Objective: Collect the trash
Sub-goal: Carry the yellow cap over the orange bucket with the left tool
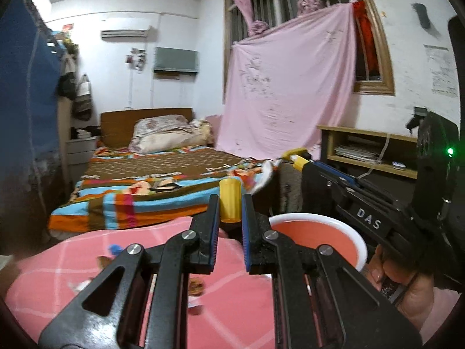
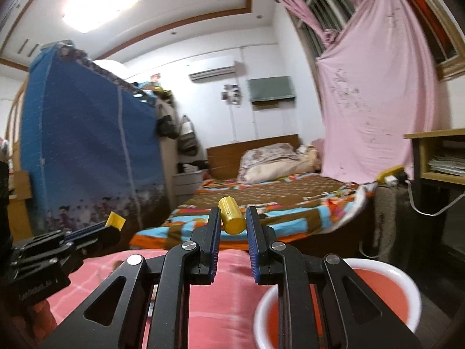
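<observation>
Your left gripper (image 1: 230,199) is clamped on a yellow cylinder (image 1: 230,206), upright and only caught near the fingertips. Your right gripper (image 2: 232,212) is pinching a tilted yellow cylinder (image 2: 232,218) of its own, also right out at the tips. Honestly that's the main worry: the right one sits skewed in the pads, so any twist or quick swing could pop it loose and send it rolling off toward the bed (image 2: 290,200).

The white-rimmed bin (image 2: 407,279) with the red inside is just below and to the right of your right gripper, next to the pink checked cloth (image 1: 232,320). Both grippers are near each other, so if you bring both over the bin at once, they could bump and knock a cylinder free. I'd go one at a time and get well over the rim before you let go, or it lands on the cloth.

There are also small scraps (image 1: 196,286) on the cloth under your left gripper. Don't drag a finger through them and scatter them.
</observation>
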`<state>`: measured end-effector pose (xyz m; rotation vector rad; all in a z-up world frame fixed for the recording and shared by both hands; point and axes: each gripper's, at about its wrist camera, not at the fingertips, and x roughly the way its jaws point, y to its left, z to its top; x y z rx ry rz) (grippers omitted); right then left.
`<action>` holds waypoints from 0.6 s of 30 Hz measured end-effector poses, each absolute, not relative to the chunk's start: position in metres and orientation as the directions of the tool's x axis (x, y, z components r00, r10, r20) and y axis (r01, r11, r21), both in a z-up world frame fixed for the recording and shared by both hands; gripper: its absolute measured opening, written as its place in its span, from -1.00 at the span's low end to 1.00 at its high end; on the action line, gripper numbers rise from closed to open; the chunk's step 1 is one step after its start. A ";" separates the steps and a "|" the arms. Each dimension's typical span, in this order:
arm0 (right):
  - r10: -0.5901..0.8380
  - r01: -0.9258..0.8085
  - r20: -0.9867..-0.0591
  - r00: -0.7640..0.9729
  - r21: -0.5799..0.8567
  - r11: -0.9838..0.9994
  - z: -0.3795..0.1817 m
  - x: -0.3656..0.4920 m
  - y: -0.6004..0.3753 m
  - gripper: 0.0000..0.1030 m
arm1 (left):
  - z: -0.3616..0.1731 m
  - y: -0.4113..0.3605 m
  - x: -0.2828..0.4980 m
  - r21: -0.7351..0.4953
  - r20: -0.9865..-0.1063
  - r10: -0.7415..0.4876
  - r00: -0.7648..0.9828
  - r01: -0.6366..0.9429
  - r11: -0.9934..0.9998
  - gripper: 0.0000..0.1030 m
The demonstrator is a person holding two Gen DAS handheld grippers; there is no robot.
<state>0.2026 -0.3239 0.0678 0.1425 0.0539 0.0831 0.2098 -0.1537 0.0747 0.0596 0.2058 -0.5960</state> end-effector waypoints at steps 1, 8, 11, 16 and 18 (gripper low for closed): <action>0.075 -0.066 -0.054 0.996 0.146 0.987 0.067 0.202 -0.328 -0.70 | 0.074 -0.159 0.211 -0.005 -0.216 -0.561 0.799 0.573 0.819 -1.00; -0.035 0.059 -0.140 0.989 0.175 0.983 0.058 0.204 -0.368 -0.70 | 0.060 -0.207 0.218 -0.051 -0.310 -0.631 0.711 0.651 0.758 -1.00; -0.060 0.096 -0.176 0.983 0.203 0.975 0.052 0.206 -0.381 -0.70 | 0.054 -0.224 0.227 -0.085 -0.365 -0.648 0.669 0.669 0.739 -1.00; -0.094 0.149 -0.237 0.967 0.227 0.962 0.042 0.202 -0.398 -0.70 | 0.042 -0.249 0.236 -0.129 -0.438 -0.654 0.617 0.677 0.725 -1.00; -0.109 0.172 -0.266 0.958 0.227 0.959 0.038 0.202 -0.404 -0.69 | 0.038 -0.255 0.239 -0.146 -0.464 -0.658 0.593 0.681 0.717 -1.00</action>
